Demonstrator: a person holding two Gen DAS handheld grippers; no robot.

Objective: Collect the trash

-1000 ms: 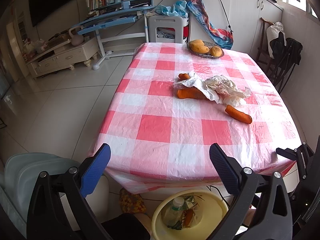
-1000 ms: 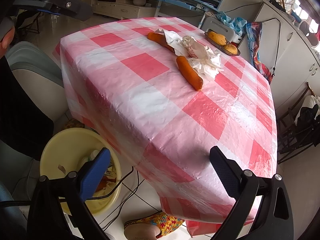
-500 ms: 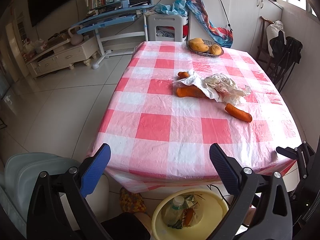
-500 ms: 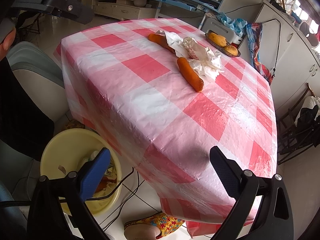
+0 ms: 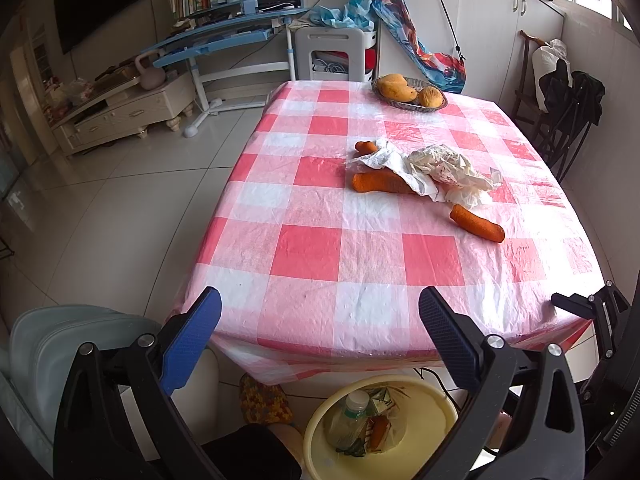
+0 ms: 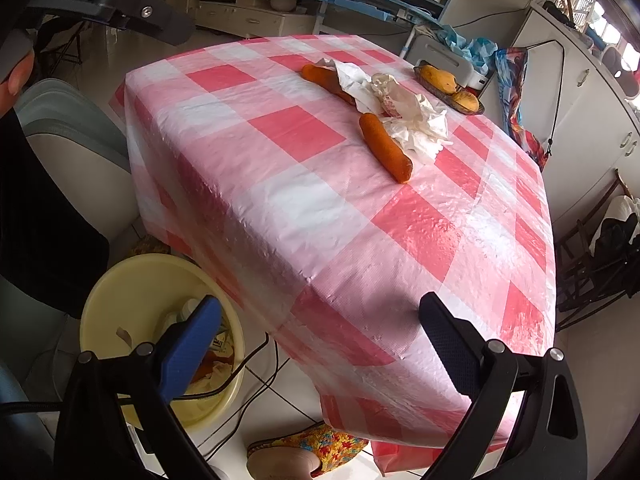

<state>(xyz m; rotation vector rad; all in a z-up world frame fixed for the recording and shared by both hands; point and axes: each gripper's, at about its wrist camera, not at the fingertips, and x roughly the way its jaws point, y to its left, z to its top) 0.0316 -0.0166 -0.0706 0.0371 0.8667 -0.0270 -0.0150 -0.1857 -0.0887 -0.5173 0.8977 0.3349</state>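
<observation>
Crumpled white wrappers (image 5: pixel 440 170) (image 6: pixel 404 114) heaped mid-table on the pink-and-white checked tablecloth (image 5: pixel 360 248) (image 6: pixel 320 200). Landmark: that wrapper heap.

- Carrot (image 5: pixel 476 224) (image 6: pixel 386 148) just on the near side of the heap, one end touching or tucked under the paper edge, lying flat.
- Second carrot (image 5: pixel 378 182) (image 6: pixel 326 80) on the heap's left side, partly covered by paper.
- Third carrot stub (image 5: pixel 366 146) poking out behind that, also partly under paper.
- Fruit dish (image 5: pixel 408 92) (image 6: pixel 450 88) with yellow-orange fruit well beyond the heap, near the far table edge.
- Yellow basin (image 5: pixel 380 424) (image 6: pixel 160 336) on the floor, well short of the heap, below the near table edge. Already holding a plastic bottle (image 5: pixel 350 418), a carrot piece and some packaging.
- Patterned slipper (image 6: pixel 308 452) on the floor by the near table corner.

Left gripper (image 5: pixel 320 332): fingers spread wide, nothing between them, held off the near table edge above the basin, well apart from the heap.
Right gripper (image 6: pixel 320 334): same, spread wide, empty, off the near corner of the table, basin under its left finger.
Light grey-blue chair (image 5: pixel 60 344) (image 6: pixel 72 140) left of the table's near end.
</observation>
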